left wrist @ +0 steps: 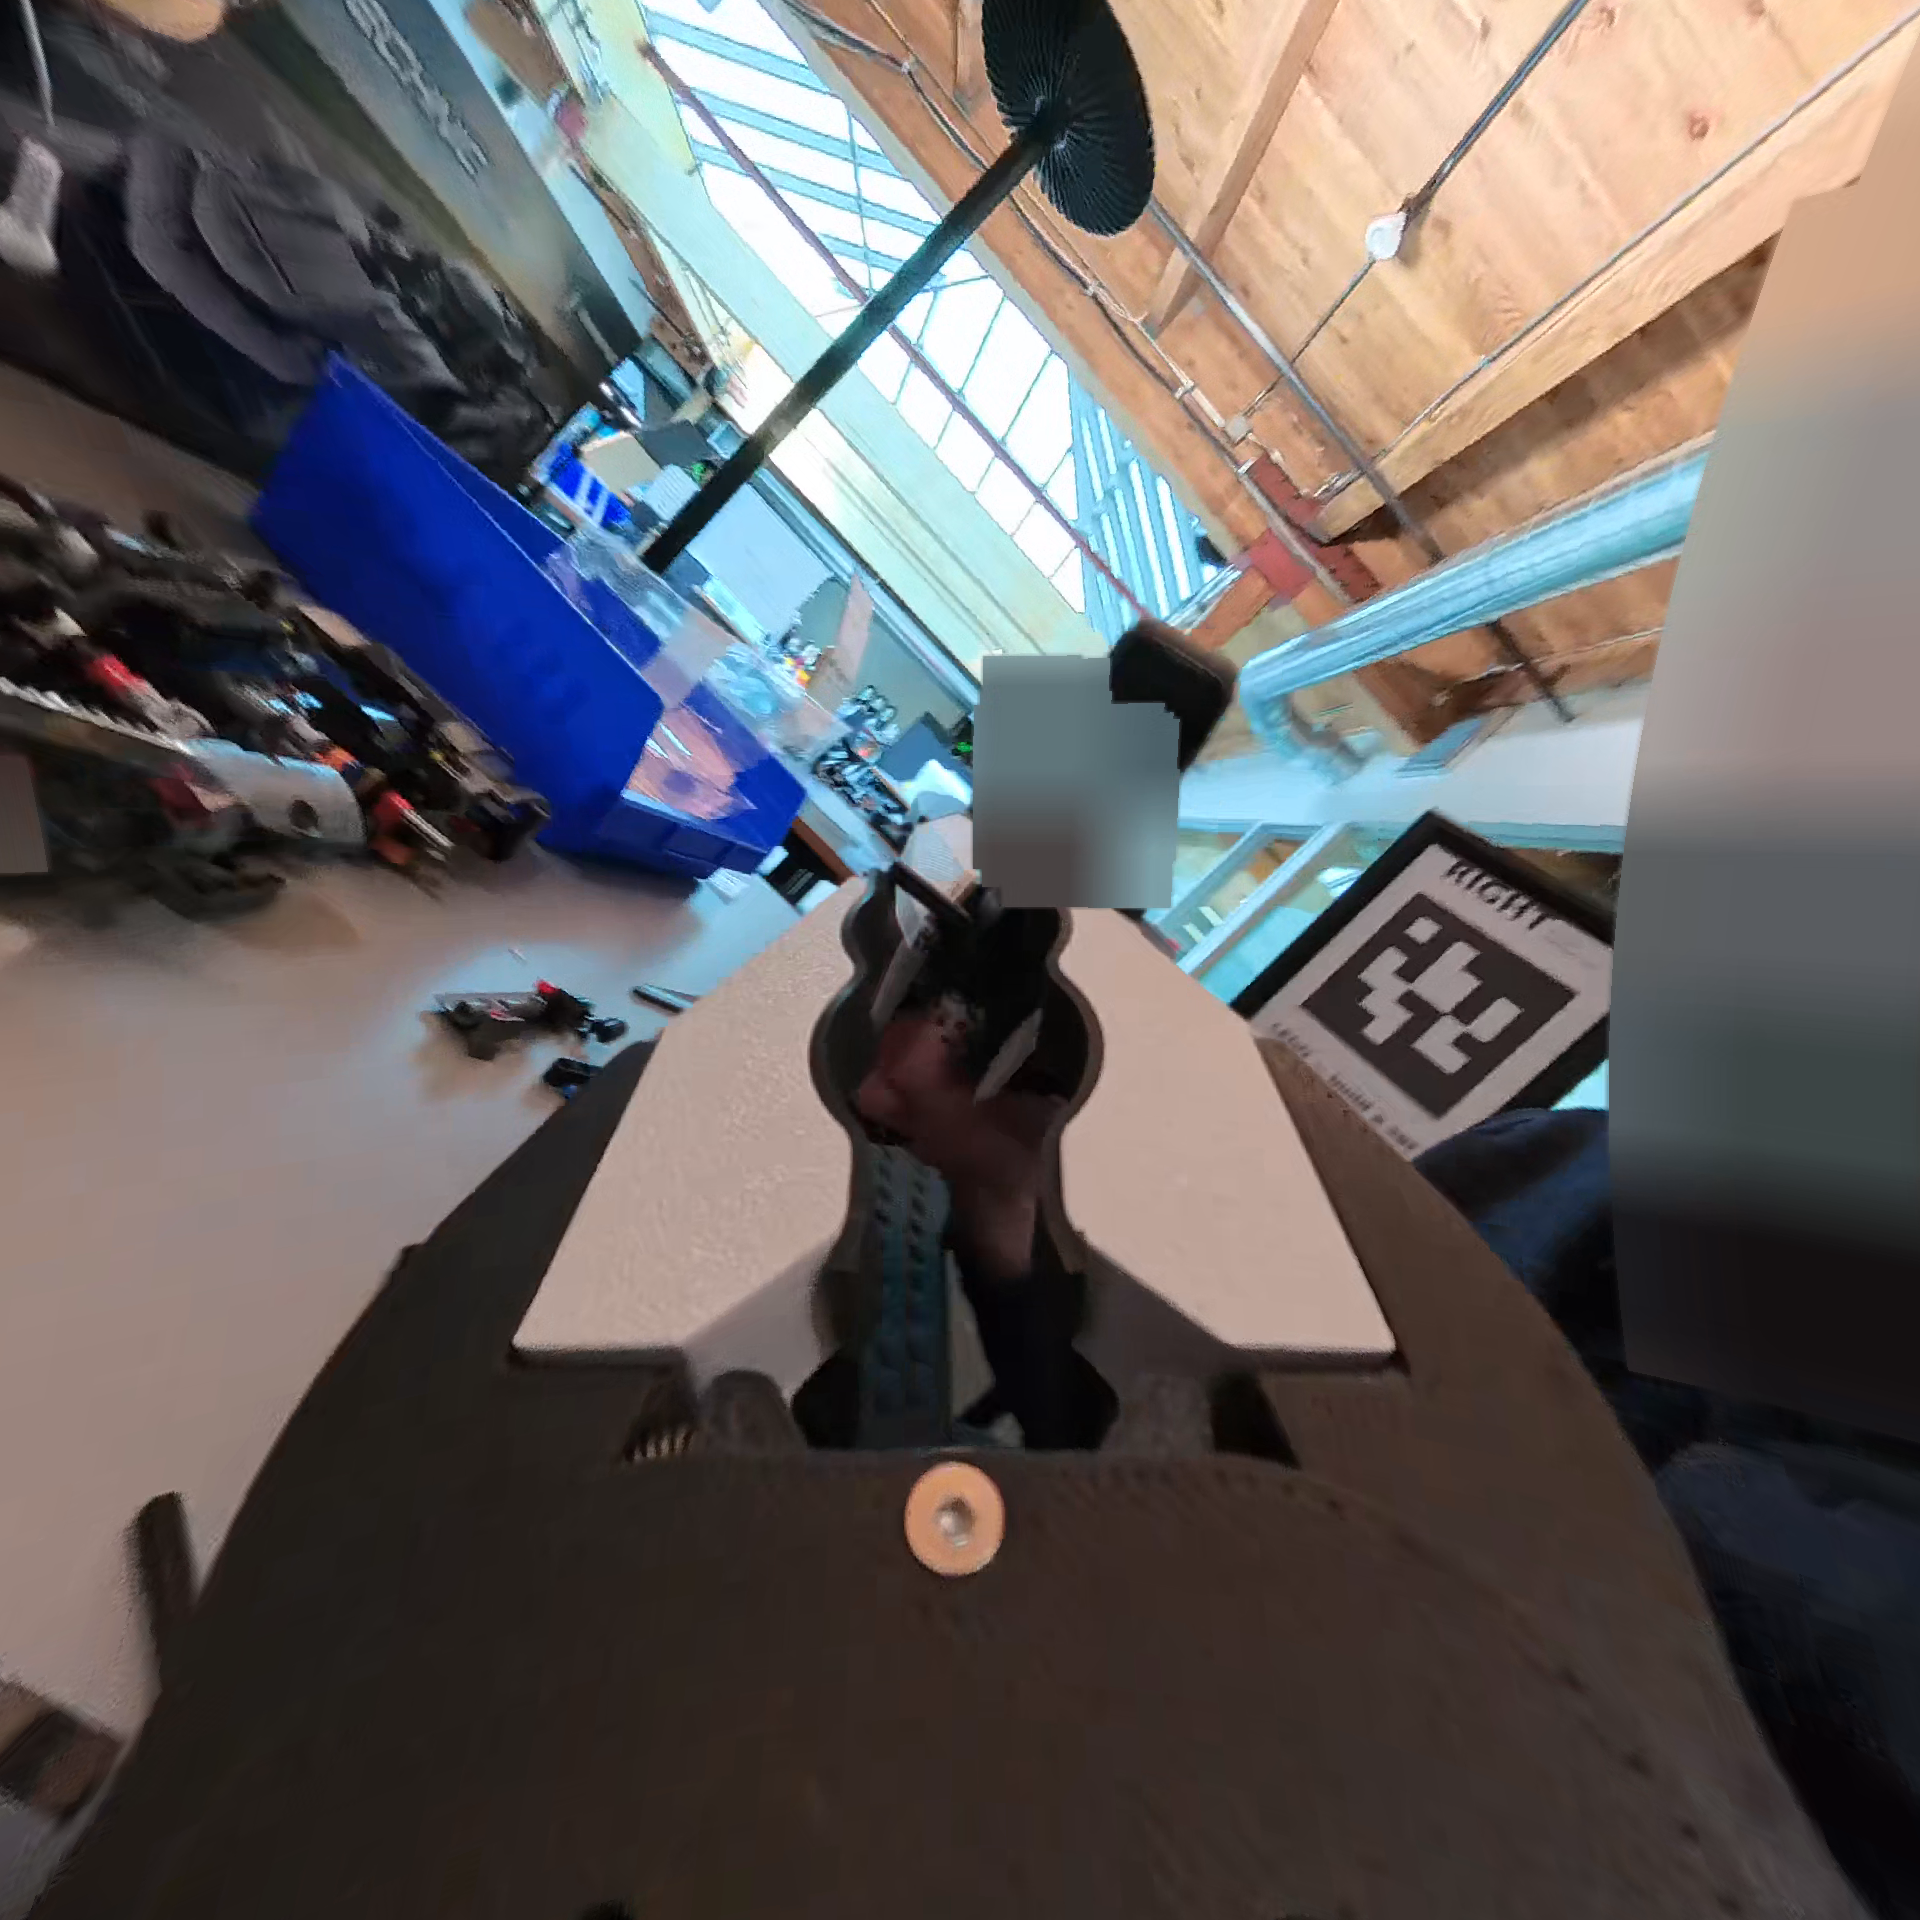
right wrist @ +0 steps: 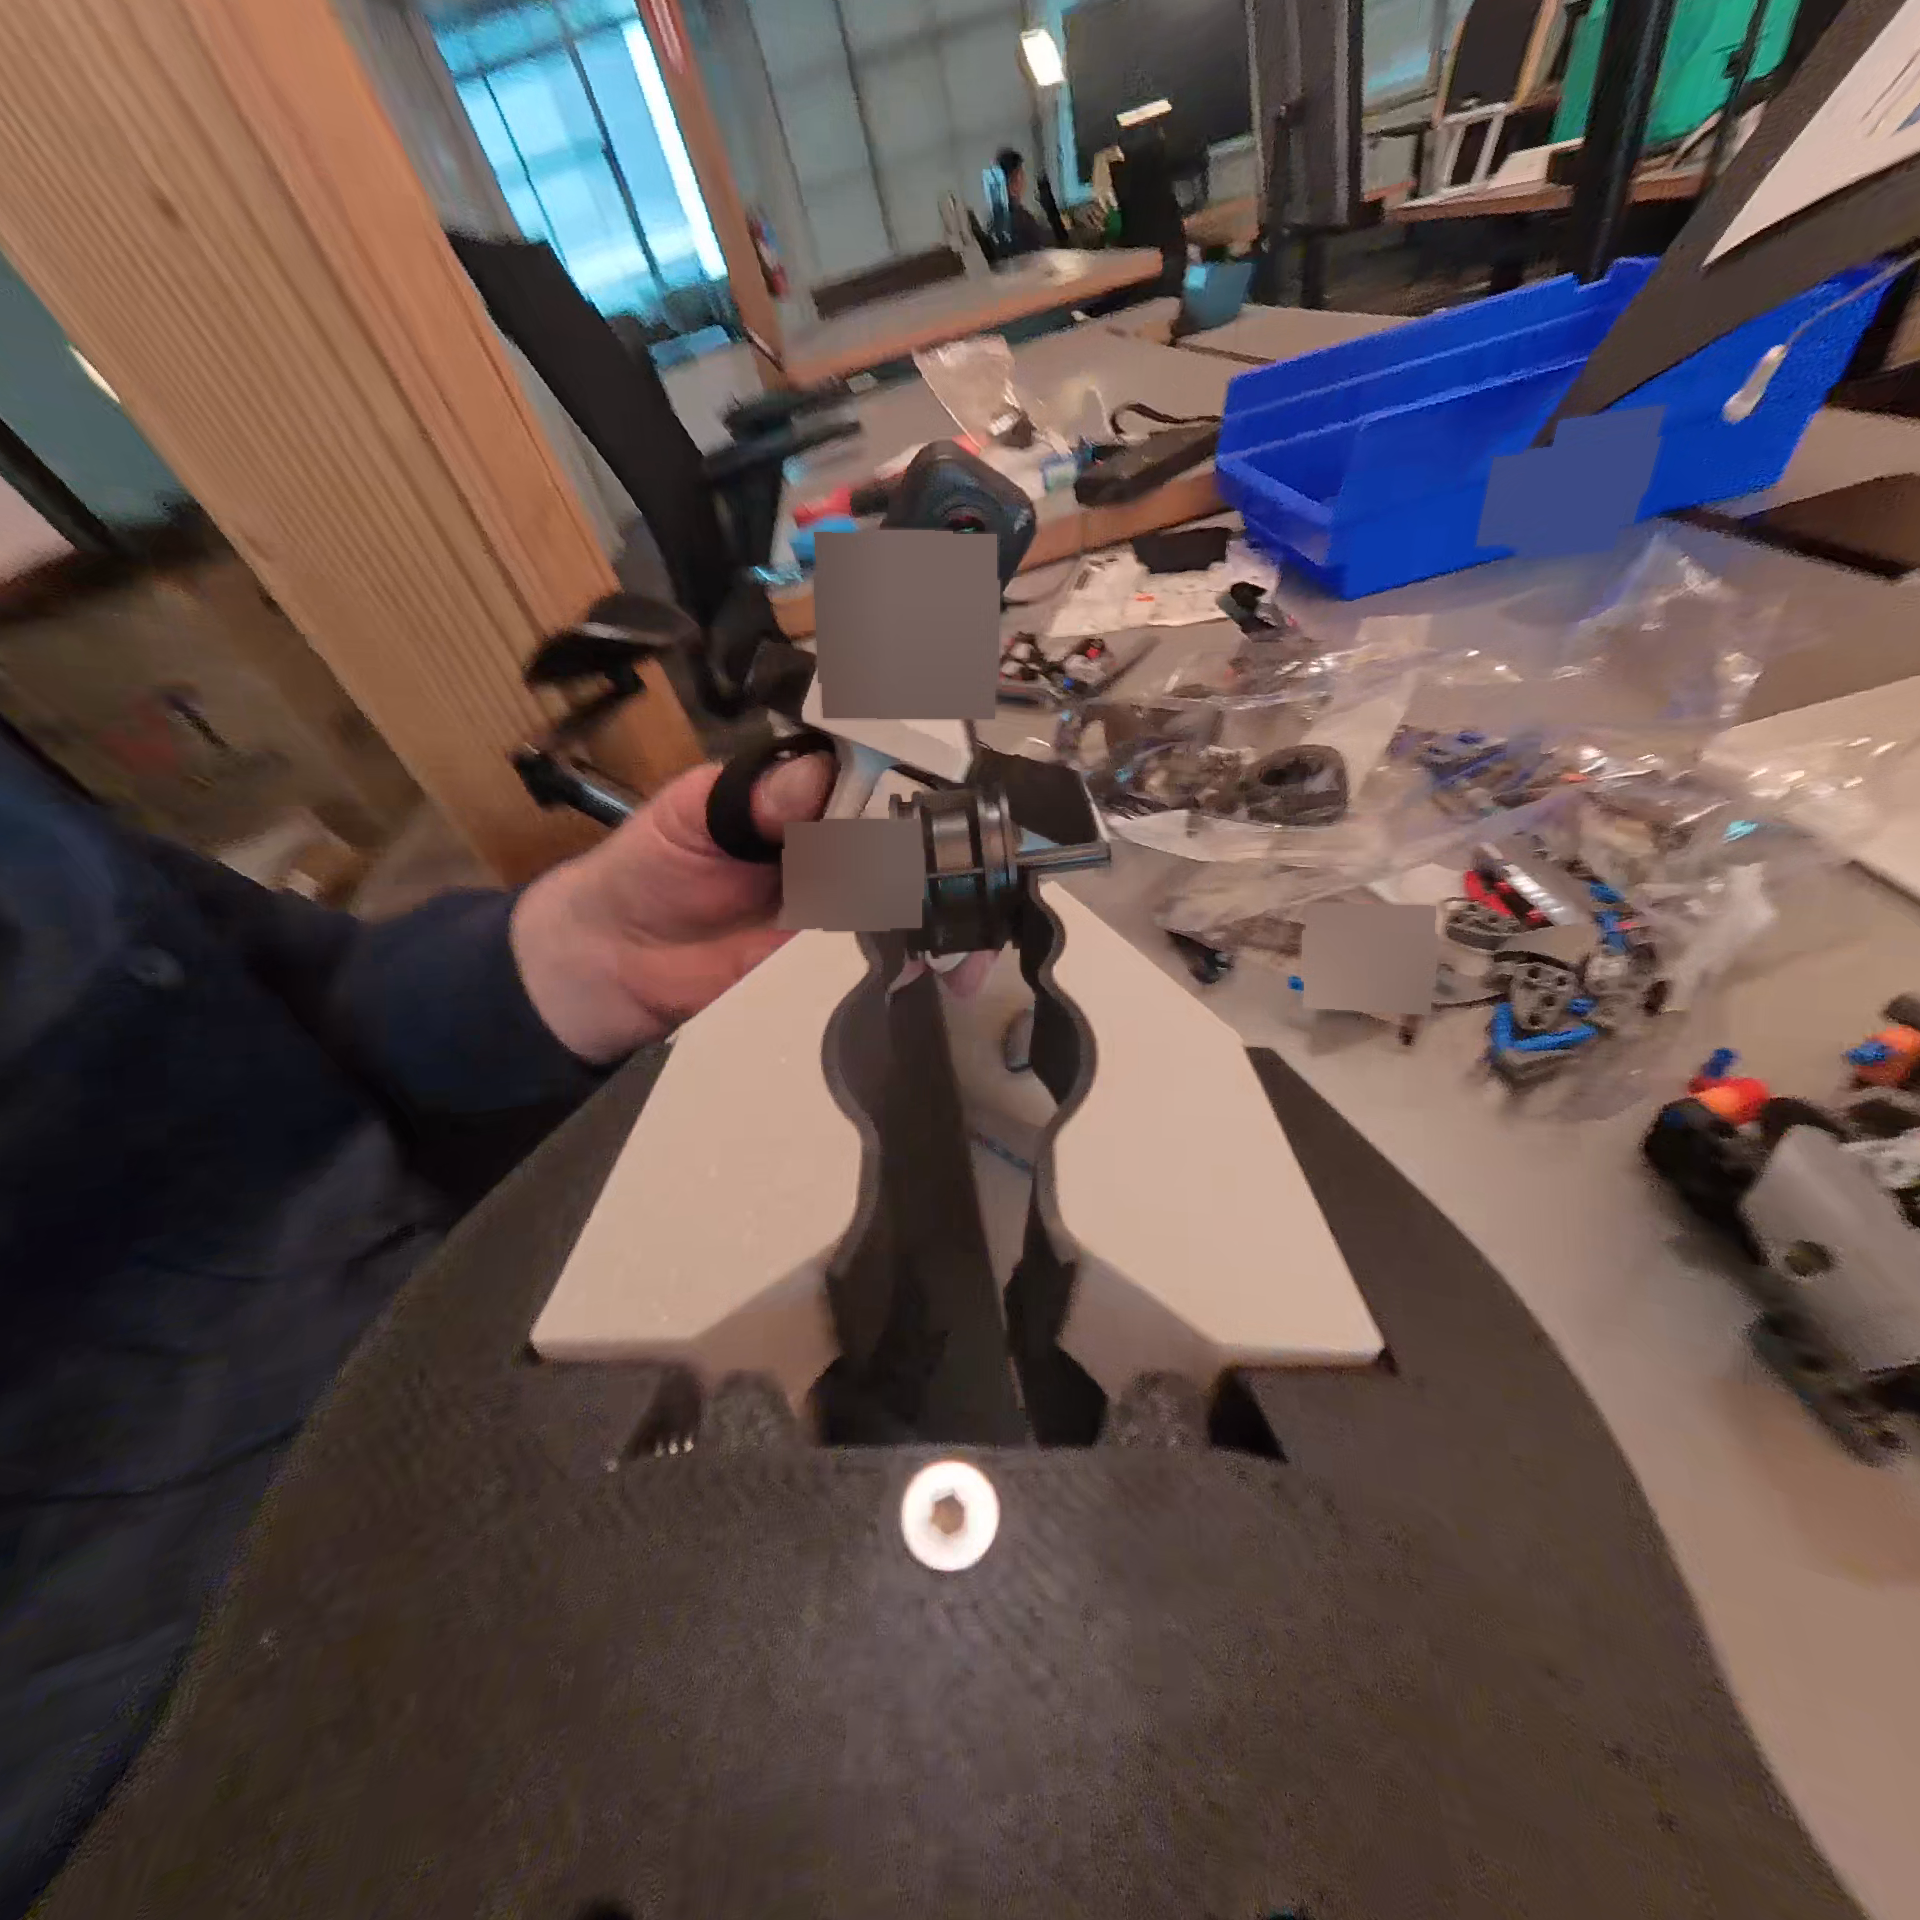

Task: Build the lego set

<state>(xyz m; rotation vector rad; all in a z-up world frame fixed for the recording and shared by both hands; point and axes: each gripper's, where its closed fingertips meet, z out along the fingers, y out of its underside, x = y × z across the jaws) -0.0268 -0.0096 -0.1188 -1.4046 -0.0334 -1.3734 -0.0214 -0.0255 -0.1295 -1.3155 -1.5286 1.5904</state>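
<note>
The right hand-held gripper [right wrist: 961,935] had its fingers pressed almost together, and at their tips it seemed to pinch a small black wheel [right wrist: 961,862] with a short axle; motion blur made the contact not fully sure. The left hand-held gripper [left wrist: 961,935] was also nearly pressed together and pinched a small dark part [left wrist: 935,914] at its tips, but I could not tell what piece it was. In the right wrist view a hand [right wrist: 665,914] in a dark sleeve was raised just beside the wheel, so both tools met in the air above the bench [right wrist: 1558,1299]. Further out on the bench lay the rest of the lego set: clear bags [right wrist: 1455,748] with black and blue parts, a half-built model [right wrist: 1808,1226] at the right edge, and a blue bin [right wrist: 1403,468] behind them. In my judgement the risk was that the wheel could slip or twist out of the narrow grip when the two parts were pushed together, because it was held only at the tips; it could then fall among the loose parts. A wrong angle could also jam the axle. A board with a black-and-white square marker [left wrist: 1444,997] carried small print, which I do not repeat; no brand name was readable.
</note>
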